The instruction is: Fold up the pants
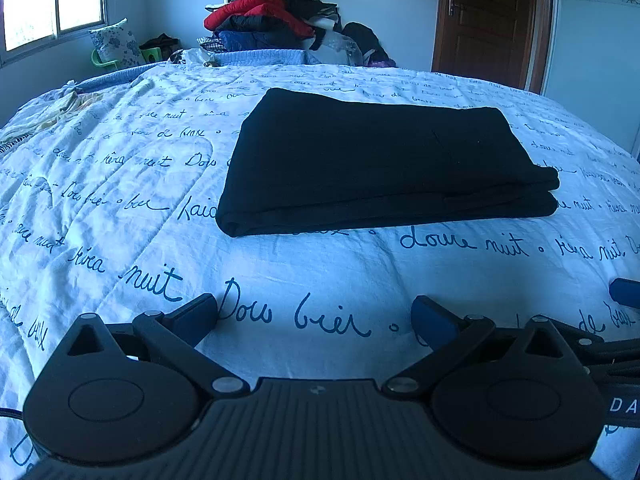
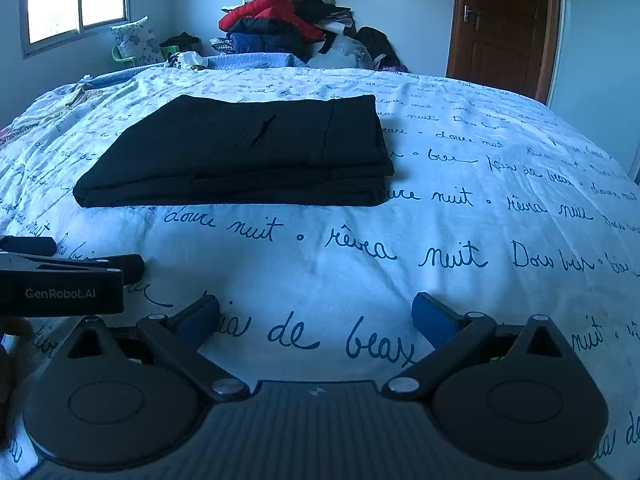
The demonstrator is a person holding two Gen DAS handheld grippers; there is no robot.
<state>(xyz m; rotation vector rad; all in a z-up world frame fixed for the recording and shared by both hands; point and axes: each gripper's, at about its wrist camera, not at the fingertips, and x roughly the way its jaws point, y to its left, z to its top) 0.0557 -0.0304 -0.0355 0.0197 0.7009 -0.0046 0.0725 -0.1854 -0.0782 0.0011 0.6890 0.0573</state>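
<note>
Pants (image 1: pixel 380 160) folded on bed (image 1: pixel 320 272); both tongs wide, empty.

The pants (image 2: pixel 240 156) hide the bed's (image 2: pixel 460 240) lettering beneath them. Left of the pants, the left gripper (image 2: pixel 98 265) is cut by the picture's edge. Beyond the pants, the clothes pile (image 2: pixel 288 20) is too jumbled to sort into garments.

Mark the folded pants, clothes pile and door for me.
folded pants (image 1: pixel 380 160), left wrist view, top layer centre.
clothes pile (image 2: pixel 280 20), right wrist view, red jacket.
door (image 1: pixel 488 20), left wrist view, centre panel.
</note>
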